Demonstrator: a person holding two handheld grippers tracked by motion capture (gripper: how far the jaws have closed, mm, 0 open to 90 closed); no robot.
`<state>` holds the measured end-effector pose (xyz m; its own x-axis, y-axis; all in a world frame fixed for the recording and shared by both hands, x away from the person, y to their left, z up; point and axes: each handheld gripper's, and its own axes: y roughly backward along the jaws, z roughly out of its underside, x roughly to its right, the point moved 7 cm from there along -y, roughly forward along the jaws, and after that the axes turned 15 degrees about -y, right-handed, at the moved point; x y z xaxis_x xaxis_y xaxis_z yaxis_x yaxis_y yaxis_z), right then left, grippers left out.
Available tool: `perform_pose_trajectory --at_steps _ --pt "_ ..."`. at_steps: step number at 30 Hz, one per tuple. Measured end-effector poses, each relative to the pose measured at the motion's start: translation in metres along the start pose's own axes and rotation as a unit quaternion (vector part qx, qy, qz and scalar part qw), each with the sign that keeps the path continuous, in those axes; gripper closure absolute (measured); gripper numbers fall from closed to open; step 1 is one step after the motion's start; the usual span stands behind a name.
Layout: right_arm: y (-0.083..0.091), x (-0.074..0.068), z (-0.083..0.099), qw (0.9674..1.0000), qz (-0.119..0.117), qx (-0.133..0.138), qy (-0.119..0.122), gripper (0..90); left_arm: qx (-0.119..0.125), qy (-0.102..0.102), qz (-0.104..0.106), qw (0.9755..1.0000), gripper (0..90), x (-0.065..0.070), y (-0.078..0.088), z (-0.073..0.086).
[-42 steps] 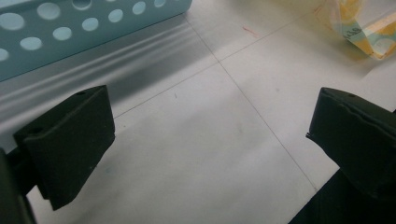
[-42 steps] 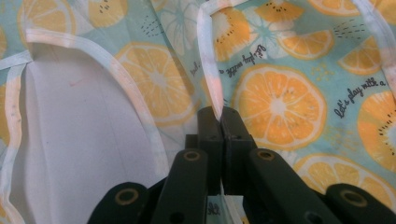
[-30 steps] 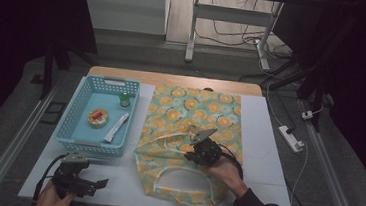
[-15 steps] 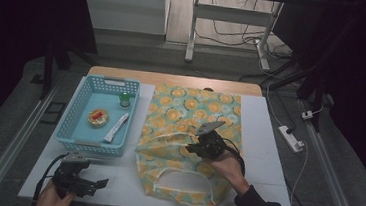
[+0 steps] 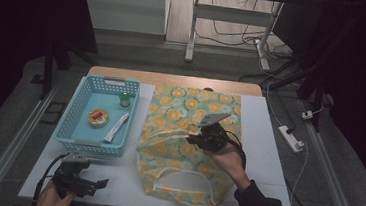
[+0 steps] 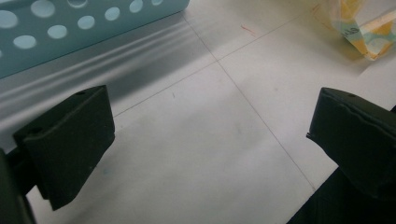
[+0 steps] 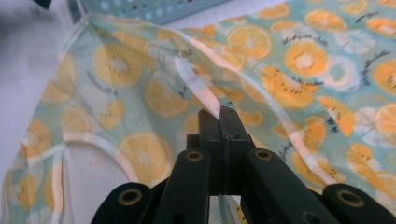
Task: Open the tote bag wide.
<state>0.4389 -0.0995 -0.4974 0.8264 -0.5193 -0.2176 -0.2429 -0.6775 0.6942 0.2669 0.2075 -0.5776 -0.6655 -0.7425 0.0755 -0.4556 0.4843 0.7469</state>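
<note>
A tote bag (image 5: 190,108) printed with orange slices lies flat on the white table (image 5: 263,140). My right gripper (image 5: 197,138) hangs above the bag's middle, shut on one pale handle strap (image 7: 196,86), which it holds pulled up off the cloth. In the right gripper view the jaws (image 7: 222,114) meet on that strap, with the bag (image 7: 303,60) spread below. The second handle loop (image 5: 184,181) lies flat near the table's front edge. My left gripper (image 5: 100,182) rests at the front left corner, open, with bare table between its jaws (image 6: 210,116).
A light blue basket (image 5: 71,118) stands left of the bag. It holds a small green-capped bottle (image 5: 124,99), a round item with a red centre (image 5: 98,117) and a white tube (image 5: 116,127). A power strip (image 5: 291,137) lies beyond the table's right edge.
My right gripper has risen and drifted slightly away from the front edge, drawing the strap and the bag's upper layer up with it. The left gripper has stayed put.
</note>
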Motion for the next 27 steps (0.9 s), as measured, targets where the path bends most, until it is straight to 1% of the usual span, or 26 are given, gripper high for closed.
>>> perform_pose_trajectory --at_steps 8,15,19,22,27 --pt "0.010 0.001 -0.015 0.9997 -0.003 0.024 -0.007 90.0 -0.002 0.003 0.001 1.0000 0.4 0.000 0.000 0.000" --pt "0.014 0.005 -0.027 0.9994 -0.007 0.027 -0.019 90.0 -0.001 0.005 0.003 1.0000 0.4 -0.001 0.000 0.000" --pt "0.018 0.005 -0.038 0.9990 -0.007 0.037 -0.023 90.0 -0.002 0.005 0.003 1.0000 0.4 -0.001 0.000 0.000" --pt "0.020 0.005 -0.045 0.9988 -0.005 0.044 -0.019 90.0 -0.001 0.006 0.003 1.0000 0.3 -0.001 0.000 0.000" --pt "0.023 0.004 -0.052 0.9988 0.003 0.047 -0.011 90.0 -0.001 0.006 0.003 1.0000 0.3 -0.001 0.000 0.000"
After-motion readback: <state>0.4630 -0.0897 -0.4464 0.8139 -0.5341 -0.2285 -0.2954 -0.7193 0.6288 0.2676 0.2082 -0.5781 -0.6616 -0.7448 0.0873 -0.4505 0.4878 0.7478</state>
